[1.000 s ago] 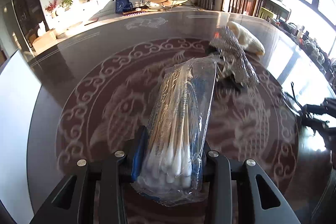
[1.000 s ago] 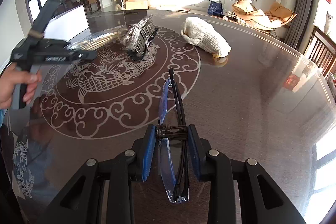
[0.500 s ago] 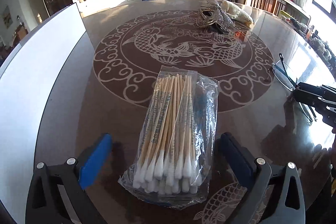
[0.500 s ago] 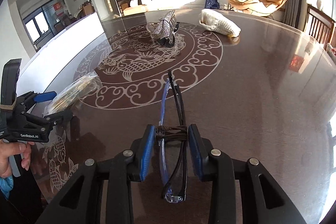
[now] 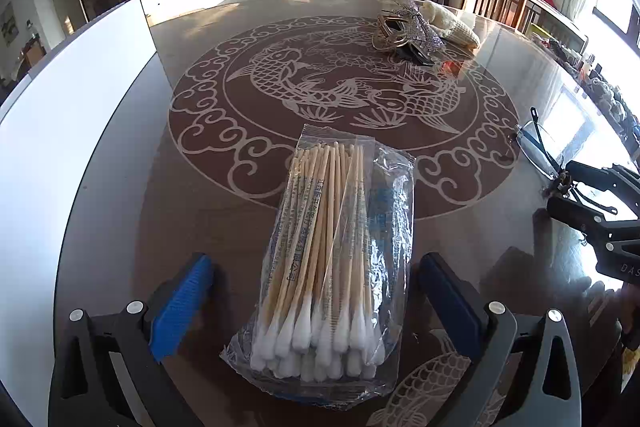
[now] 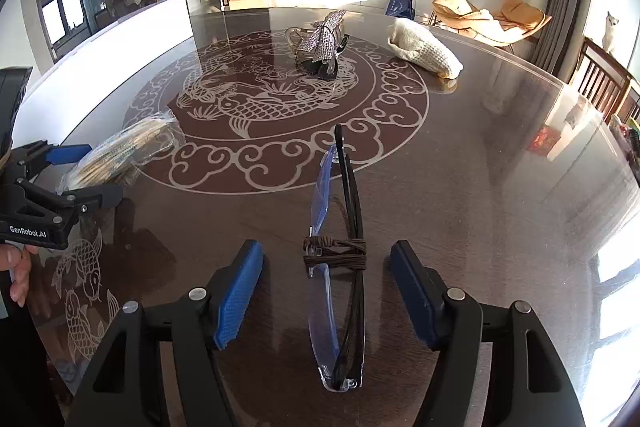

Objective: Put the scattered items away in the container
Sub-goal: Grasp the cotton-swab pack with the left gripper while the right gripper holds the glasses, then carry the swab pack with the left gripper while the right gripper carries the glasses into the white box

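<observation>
Glass tabletop [image 5: 460,227] bears swab packet [image 5: 332,259] between wide left hand-held gripper [image 5: 316,291].

"GenRobot.AI" stands in white on the left gripper [image 6: 60,183]; the blue print on the swab packet [image 5: 332,259] is too small to read.

Open dark tabletop [image 6: 500,187] across the right side, nothing in the way there. Between the left gripper [image 5: 316,307] jaws, spread wide, a bag of cotton swabs [image 5: 336,259] lying flat, clear of both pads. Between the right gripper [image 6: 326,291] jaws, opening, folded glasses [image 6: 340,267] untouched on either side. Far across the fish medallion, a sequined hair clip [image 6: 322,41] and a knitted cream glove [image 6: 424,49] close together. Along the left edge, a white container wall [image 5: 72,115] blocking passage.
</observation>
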